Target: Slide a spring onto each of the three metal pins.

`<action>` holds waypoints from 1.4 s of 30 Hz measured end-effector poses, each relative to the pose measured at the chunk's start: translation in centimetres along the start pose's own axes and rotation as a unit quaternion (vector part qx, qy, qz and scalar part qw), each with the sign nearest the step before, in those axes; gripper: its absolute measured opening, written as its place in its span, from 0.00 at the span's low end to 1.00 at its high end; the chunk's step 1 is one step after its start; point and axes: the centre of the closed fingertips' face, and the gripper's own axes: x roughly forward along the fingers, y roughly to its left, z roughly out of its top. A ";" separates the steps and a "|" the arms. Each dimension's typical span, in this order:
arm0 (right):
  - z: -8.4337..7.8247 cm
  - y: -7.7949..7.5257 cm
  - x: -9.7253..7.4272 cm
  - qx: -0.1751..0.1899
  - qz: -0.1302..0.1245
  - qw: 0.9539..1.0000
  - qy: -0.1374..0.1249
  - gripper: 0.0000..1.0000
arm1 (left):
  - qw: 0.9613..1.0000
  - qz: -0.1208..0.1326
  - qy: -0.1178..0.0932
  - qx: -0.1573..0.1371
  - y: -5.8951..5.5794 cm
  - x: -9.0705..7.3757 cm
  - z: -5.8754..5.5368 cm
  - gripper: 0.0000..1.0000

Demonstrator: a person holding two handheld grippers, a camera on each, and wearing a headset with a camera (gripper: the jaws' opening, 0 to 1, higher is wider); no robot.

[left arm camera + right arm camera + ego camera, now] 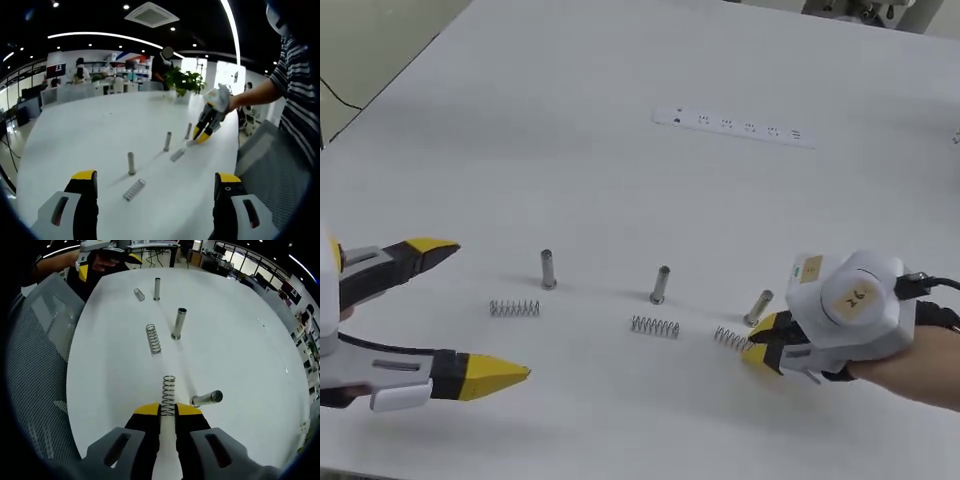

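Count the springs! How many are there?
3. The left spring lies near the left pin, the middle spring near the middle pin, the right spring is in the right gripper, beside the right pin.

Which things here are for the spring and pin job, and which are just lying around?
For the job: left pin, middle pin, right pin; left spring, middle spring, right spring, its end in the right gripper.
Lying about: power strip, potted plant, mesh chair.
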 end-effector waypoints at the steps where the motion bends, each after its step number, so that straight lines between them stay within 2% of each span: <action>1: 0.0 0.0 0.0 -0.001 0.001 1.000 0.000 0.08 | 1.000 0.000 0.000 0.001 0.0 0.0 0.0 0.94; 4: -0.5 0.5 0.4 -0.006 0.010 1.000 0.007 0.08 | 1.000 -0.001 0.001 0.001 -0.1 0.0 -0.1 0.94; 7: -0.2 0.4 0.5 0.007 0.010 1.000 -0.009 0.08 | 1.000 -0.002 0.002 0.000 -0.2 0.1 -0.3 0.94; 11: -0.2 0.5 0.2 -0.010 0.003 1.000 -0.008 0.07 | 1.000 -0.005 0.000 0.000 -0.4 0.0 -0.3 0.94; 19: 1.1 0.8 -1.2 -0.012 0.002 1.000 -0.020 0.07 | 1.000 -0.007 -0.003 0.003 -0.6 -0.3 -0.1 0.92; 27: 2.3 1.2 -2.7 -0.026 0.001 0.999 -0.028 0.08 | 1.000 -0.021 -0.015 0.007 -1.5 0.1 0.5 0.89; 32: 2.6 1.6 -3.2 -0.023 0.005 0.999 -0.031 0.08 | 0.999 -0.039 -0.018 0.008 -2.3 0.5 0.7 0.87; 35: 2.5 2.1 -3.4 -0.036 0.009 0.999 -0.023 0.08 | 0.999 -0.050 -0.020 0.008 -2.6 0.6 0.8 0.85; 38: 2.5 2.4 -3.5 -0.039 0.014 0.999 -0.024 0.08 | 0.997 -0.077 0.000 0.017 -3.4 0.8 0.4 0.79; 42: 2.6 2.7 -3.6 -0.047 0.015 0.999 -0.023 0.08 | 0.995 -0.101 0.002 0.020 -4.0 1.1 0.6 0.75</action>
